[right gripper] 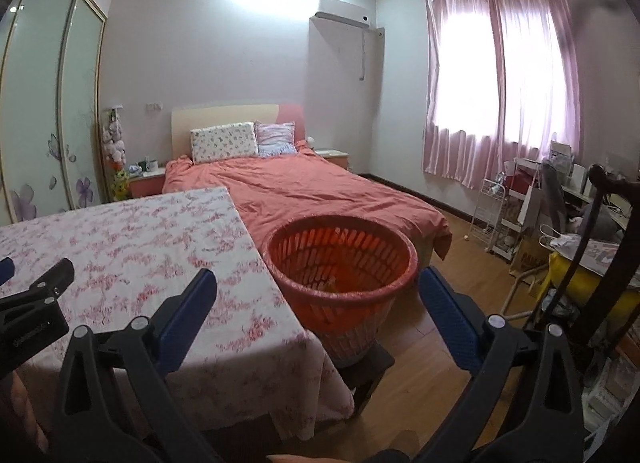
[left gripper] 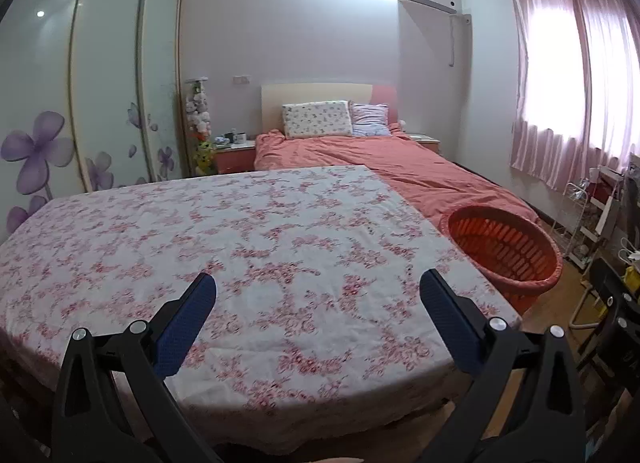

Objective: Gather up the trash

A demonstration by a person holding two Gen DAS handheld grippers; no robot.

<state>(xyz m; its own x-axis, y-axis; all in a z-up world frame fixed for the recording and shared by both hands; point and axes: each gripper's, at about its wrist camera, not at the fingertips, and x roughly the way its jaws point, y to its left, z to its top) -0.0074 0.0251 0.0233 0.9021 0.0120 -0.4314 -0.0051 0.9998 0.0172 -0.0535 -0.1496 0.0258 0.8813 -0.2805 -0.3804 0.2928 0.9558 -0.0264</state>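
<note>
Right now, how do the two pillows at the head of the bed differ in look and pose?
The left pillow is wide and cream with a small scattered floral print; the right pillow is narrower, pale lilac with stripes and a frilled edge. The left pillow overlaps the right pillow's near side, so the right one is partly hidden. Both lean against the headboard on the coral bedspread.

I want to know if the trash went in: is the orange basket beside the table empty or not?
Nearly empty. The right wrist view looks into the basket: one small brownish scrap lies at the bottom, otherwise only bare slatted walls show.
</note>
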